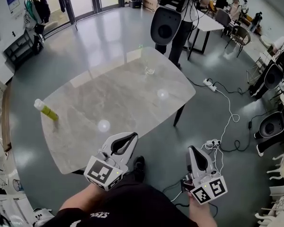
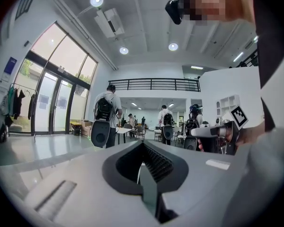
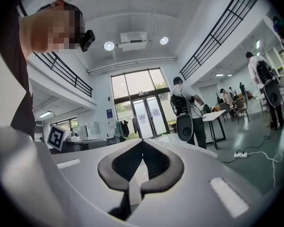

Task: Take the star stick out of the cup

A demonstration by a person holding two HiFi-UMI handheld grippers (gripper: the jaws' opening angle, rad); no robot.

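Closed, empty grippers at the lower frame edge.
White left gripper (image 1: 131, 136) and right gripper (image 1: 192, 149) have jaws pressed together; the small clear cup (image 1: 149, 71) stands upper centre on the grey marble table (image 1: 109, 96), star stick indiscernible.

bright, even indoor light from round ceiling lamps (image 2: 96, 0) and daylight through tall glass doors (image 3: 144, 110). lamp glare spots the glossy table (image 1: 85, 108); the floor (image 1: 109, 27) shines. both gripper views bulge, with dark round edges, and the right gripper (image 3: 143, 143) looks soft up close.
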